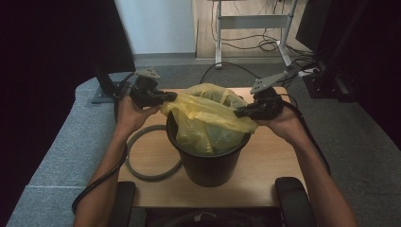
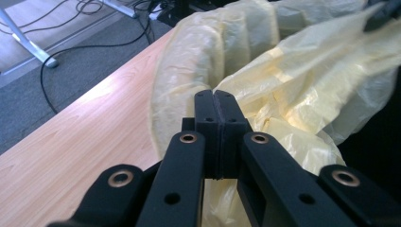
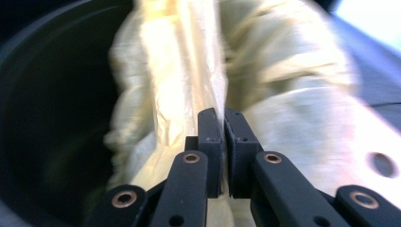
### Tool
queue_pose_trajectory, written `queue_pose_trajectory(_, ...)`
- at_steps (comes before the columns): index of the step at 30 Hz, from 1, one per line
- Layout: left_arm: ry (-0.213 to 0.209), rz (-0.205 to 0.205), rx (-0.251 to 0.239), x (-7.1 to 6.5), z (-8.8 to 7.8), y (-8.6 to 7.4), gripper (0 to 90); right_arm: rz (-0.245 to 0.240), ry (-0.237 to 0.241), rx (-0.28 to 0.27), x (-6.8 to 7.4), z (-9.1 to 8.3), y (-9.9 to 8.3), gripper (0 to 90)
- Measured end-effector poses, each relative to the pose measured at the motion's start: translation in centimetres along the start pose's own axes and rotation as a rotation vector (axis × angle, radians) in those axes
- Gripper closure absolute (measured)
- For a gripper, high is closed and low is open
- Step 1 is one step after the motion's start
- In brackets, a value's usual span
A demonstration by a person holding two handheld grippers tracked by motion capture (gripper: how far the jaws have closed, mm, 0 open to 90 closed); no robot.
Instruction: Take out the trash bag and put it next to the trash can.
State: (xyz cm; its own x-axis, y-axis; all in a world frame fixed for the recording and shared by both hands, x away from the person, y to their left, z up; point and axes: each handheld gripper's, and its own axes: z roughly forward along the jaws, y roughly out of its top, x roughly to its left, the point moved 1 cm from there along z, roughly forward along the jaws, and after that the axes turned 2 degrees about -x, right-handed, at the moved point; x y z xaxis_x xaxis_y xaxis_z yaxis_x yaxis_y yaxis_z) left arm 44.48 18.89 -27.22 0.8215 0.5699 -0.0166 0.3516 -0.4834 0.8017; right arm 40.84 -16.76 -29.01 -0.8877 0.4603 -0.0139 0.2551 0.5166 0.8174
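Your right gripper view is blurred, so the yellow bag [image 3: 283, 94] shows no crisp folds there. In the high view the black bin [image 1: 208, 163] hides the grey ring [image 1: 142, 165] from about three o'clock, and the picture's bottom edge cuts off your forearms at six o'clock.

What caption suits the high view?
Both tongs, left and right, pinch a yellow bag over a black bin.

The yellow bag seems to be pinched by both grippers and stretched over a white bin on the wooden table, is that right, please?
Not quite: the bin is black, not white, as the high view shows. The rest holds: the left gripper and the right gripper each pinch the yellow bag, stretched over the bin on the wooden table.
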Motion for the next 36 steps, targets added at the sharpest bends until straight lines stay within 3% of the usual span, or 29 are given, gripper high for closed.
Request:
queue_pose_trajectory(4, -0.001, -0.01, 0.011, 0.5, 0.6, -0.2, 86.8, 0.009, -0.088, -0.002, -1.2, 0.1, 0.2, 85.4)
queue_pose_trajectory(6, -0.009, -0.018, 0.016, 0.8, 0.8, -0.4, 76.0, 0.012, -0.134, 0.006, -1.7, 0.3, 0.1, 79.1)
queue_pose_trajectory(7, -0.013, -0.021, 0.023, 0.9, 1.0, -0.6, 69.5, 0.015, -0.146, 0.015, -1.9, 0.5, 0.0, 74.1)
queue_pose_trajectory(9, -0.002, -0.024, 0.039, 1.2, 1.2, -0.9, 57.4, 0.046, -0.169, 0.013, -2.4, 0.6, -0.1, 55.2)
queue_pose_trajectory(11, -0.023, -0.046, 0.044, 1.5, 1.4, -1.1, 50.8, 0.051, -0.221, 0.049, -2.7, 1.0, -0.3, 42.6)
queue_pose_trajectory(14, -0.037, -0.065, 0.058, 1.7, 1.9, -1.2, 48.0, 0.078, -0.23, 0.078, -2.9, 1.5, -0.5, 36.9)
queue_pose_trajectory(16, -0.058, -0.064, 0.056, 1.5, 1.9, -1.2, 53.6, 0.081, -0.213, 0.093, -2.9, 1.8, -0.6, 44.5)
queue_pose_trajectory(19, -0.042, -0.039, 0.064, 1.0, 1.8, -0.9, 63.8, 0.072, -0.153, 0.085, -2.7, 1.8, -0.5, 63.3)
queue_pose_trajectory(22, 0.006, -0.006, 0.055, 0.3, 1.6, -0.4, 68.9, 0.045, -0.2, 0.067, -2.4, 1.5, 0.0, 73.2)
queue_pose_trajectory(24, 0.014, 0.001, 0.041, 0.0, 1.4, -0.1, 73.0, 0.022, -0.22, 0.046, -2.2, 1.1, 0.4, 80.0)
queue_pose_trajectory(25, 0.016, 0.01, 0.039, -0.2, 1.4, 0.0, 74.8, 0.013, -0.216, 0.031, -2.1, 0.8, 0.5, 88.1)
queue_pose_trajectory(29, -0.003, 0.035, 0.045, -0.9, 1.3, 0.3, 88.0, -0.01, -0.184, 0.024, -1.6, 0.6, 1.0, 89.1)
queue_pose_trajectory(36, -0.101, 0.047, -0.027, -1.9, 0.1, 1.3, 89.4, 0.004, -0.091, -0.036, -1.3, 0.3, 1.9, 89.2)
